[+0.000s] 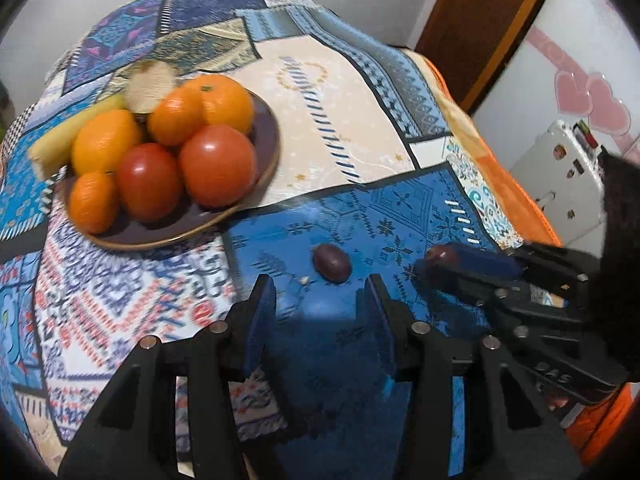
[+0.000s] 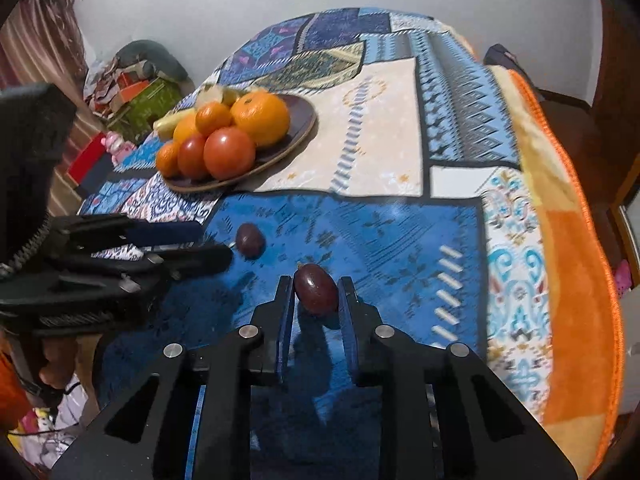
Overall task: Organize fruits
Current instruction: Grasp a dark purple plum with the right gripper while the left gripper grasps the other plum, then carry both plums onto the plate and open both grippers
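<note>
A dark purple plate (image 1: 224,216) holds several oranges, two tomatoes (image 1: 218,164) and a banana; it also shows in the right wrist view (image 2: 296,132). One dark purple plum (image 1: 331,263) lies on the blue cloth just ahead of my open, empty left gripper (image 1: 320,300); it shows in the right wrist view (image 2: 250,240) too. My right gripper (image 2: 316,298) is shut on a second plum (image 2: 316,294), held just above the cloth. That gripper shows in the left wrist view (image 1: 436,258), right of the loose plum.
The table is covered by a patterned blue cloth (image 2: 380,128) over an orange blanket (image 2: 576,264) that hangs off the right edge. Boxes and clutter (image 2: 136,88) sit on the floor beyond the table's left side. A small crumb (image 1: 305,279) lies by the loose plum.
</note>
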